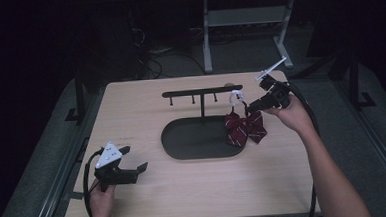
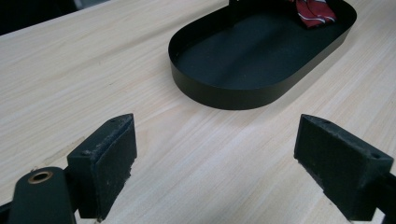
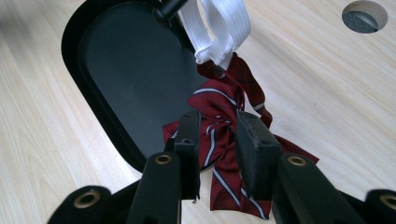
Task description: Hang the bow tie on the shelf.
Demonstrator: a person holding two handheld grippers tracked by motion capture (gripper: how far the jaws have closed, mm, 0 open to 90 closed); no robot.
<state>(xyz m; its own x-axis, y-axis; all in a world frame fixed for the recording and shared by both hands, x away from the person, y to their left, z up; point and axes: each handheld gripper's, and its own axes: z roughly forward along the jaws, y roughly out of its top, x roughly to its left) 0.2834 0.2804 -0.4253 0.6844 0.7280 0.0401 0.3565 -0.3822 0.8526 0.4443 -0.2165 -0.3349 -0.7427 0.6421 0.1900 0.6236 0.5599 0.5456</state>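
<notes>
Holding the knot of the dark red striped bow tie (image 3: 224,135) between its 2 jaws, my right gripper (image 3: 218,154) sits at the far right of the bench (image 1: 150,196), over the right end of the black oval tray (image 1: 183,144). I can see the bow hanging partly over the tray's rim and partly over the wood. Its white elastic strap (image 3: 219,28) runs up to the right end of the black T-shaped rack (image 1: 200,92), which stands in the tray; from the high view the strap looks looped over that end. My left gripper (image 2: 215,163) hovers low over the near left of the bench, jaws spread wide with nothing between them, well apart from the tray. A round hole (image 3: 364,16) shows in the bench beyond the bow.
</notes>
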